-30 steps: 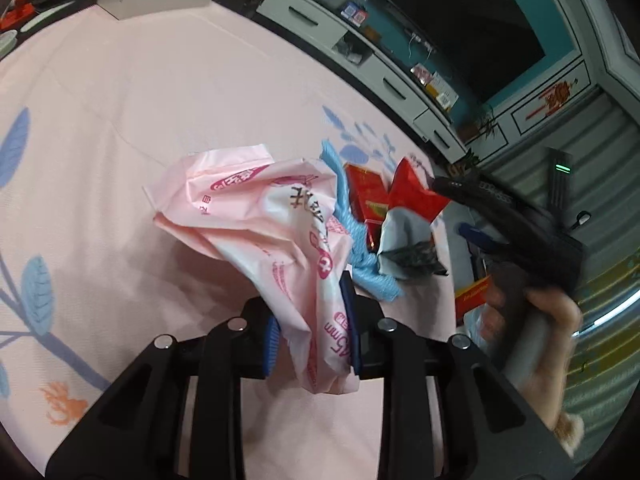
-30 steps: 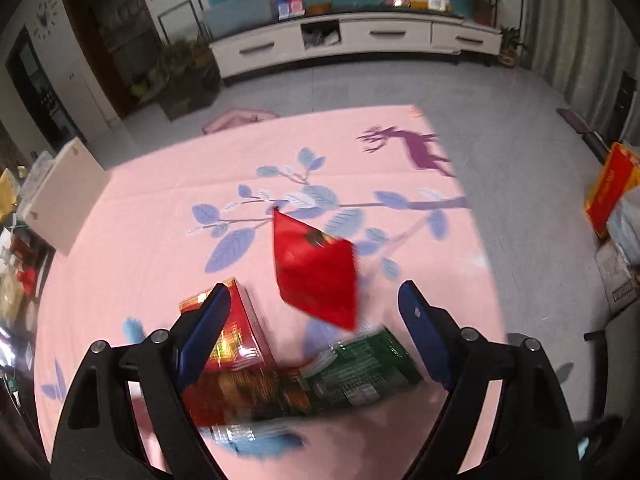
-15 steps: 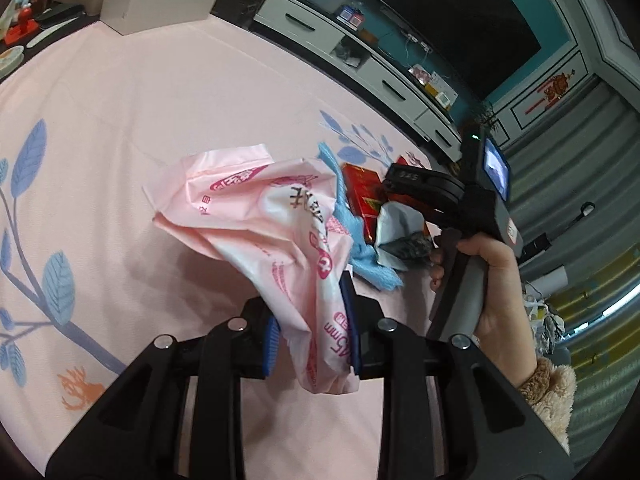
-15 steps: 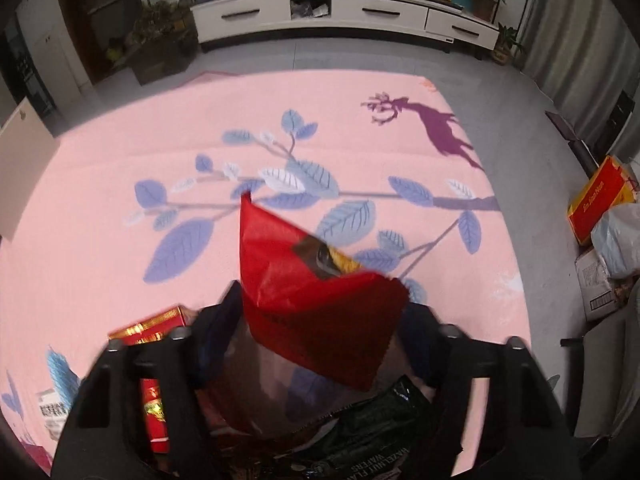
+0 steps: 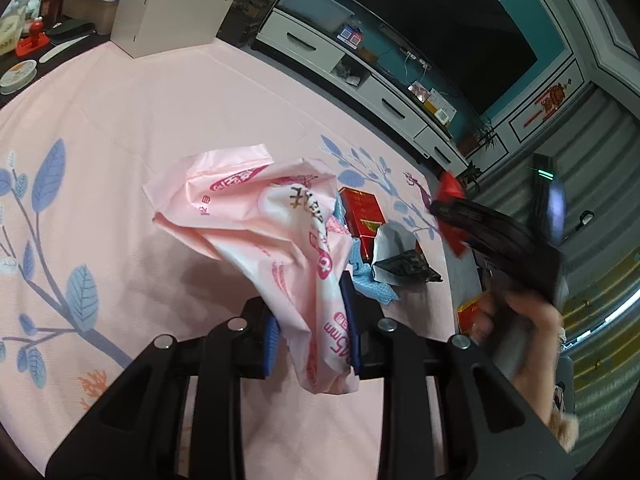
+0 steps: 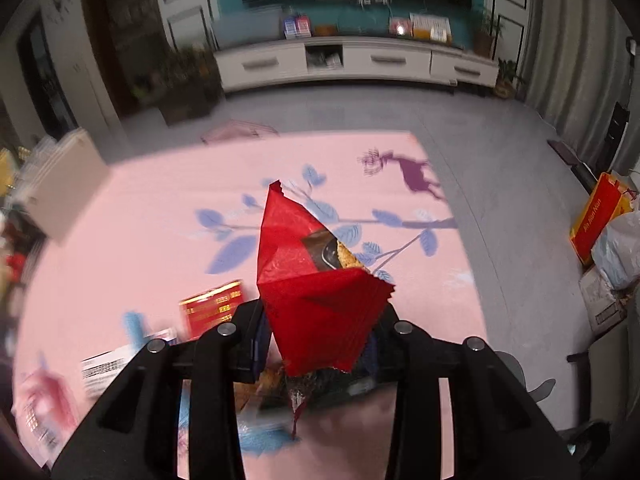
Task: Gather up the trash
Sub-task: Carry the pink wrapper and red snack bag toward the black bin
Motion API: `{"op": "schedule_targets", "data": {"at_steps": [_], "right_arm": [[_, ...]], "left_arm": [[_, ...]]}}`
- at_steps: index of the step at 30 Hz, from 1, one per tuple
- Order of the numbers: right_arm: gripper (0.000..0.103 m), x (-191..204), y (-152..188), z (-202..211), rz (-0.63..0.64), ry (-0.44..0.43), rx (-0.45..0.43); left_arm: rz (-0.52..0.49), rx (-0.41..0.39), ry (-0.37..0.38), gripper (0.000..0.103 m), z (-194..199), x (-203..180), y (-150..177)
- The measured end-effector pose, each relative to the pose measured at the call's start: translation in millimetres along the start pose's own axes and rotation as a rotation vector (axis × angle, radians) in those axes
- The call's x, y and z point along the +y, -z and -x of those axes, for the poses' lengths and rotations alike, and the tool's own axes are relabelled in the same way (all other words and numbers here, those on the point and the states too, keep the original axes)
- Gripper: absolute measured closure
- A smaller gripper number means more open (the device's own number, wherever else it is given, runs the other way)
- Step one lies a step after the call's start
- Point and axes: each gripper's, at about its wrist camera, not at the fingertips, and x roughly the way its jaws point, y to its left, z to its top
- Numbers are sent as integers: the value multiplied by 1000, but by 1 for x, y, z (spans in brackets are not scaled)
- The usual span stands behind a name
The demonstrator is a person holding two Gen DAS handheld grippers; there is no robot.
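Observation:
My left gripper (image 5: 310,332) is shut on a crumpled pink plastic bag (image 5: 256,220), held above the pink mat (image 5: 120,120). On the mat behind the bag lie a red box (image 5: 362,212), a silver and black wrapper (image 5: 400,256) and a blue wrapper (image 5: 372,284). My right gripper (image 6: 316,340) has a red snack wrapper (image 6: 312,280) between its jaws, which are closing and press on it; the wrapper hangs clear of the mat. In the left wrist view the right gripper (image 5: 472,216) is at the right, a hand on its handle, with the red wrapper (image 5: 450,186) at its tip.
A white box (image 5: 172,16) stands at the mat's far corner. A long white TV cabinet (image 6: 352,60) runs along the back wall. An orange bag (image 6: 596,216) and a white plastic bag (image 6: 620,252) sit on the grey floor to the right.
The right gripper's jaws have come together on the red wrapper and lifted it off the pile. The left gripper still holds the pink bag and has barely shifted.

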Motion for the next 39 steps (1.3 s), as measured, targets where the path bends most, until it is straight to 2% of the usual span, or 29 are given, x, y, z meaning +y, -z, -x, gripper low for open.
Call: {"op": "schedule_targets", "data": {"at_steps": [3, 5, 11, 14, 16, 21, 30, 35, 39], "right_arm": [[65, 0, 25, 45, 0, -43, -65], [65, -1, 45, 64, -2, -78, -71], [65, -10, 118, 99, -44, -125, -15], [64, -20, 144, 109, -99, -111, -19], [64, -22, 147, 109, -97, -88, -29], [64, -26, 145, 116, -113, -108, -62], [64, -34, 148, 146, -96, -118, -118], [64, -48, 146, 179, -113, -101, -194], [64, -62, 146, 202, -143, -102, -244]], "left_arm": [[-9, -6, 1, 75, 6, -1, 4], [-17, -7, -2, 75, 8, -5, 7], [-52, 6, 5, 75, 8, -13, 13], [-75, 5, 5, 75, 11, -19, 19], [-86, 0, 2, 75, 13, -21, 21], [-129, -1, -40, 75, 8, -28, 28], [-175, -30, -65, 75, 19, -33, 37], [-227, -69, -58, 75, 37, -47, 44], [-256, -110, -5, 75, 59, -62, 53]]}}
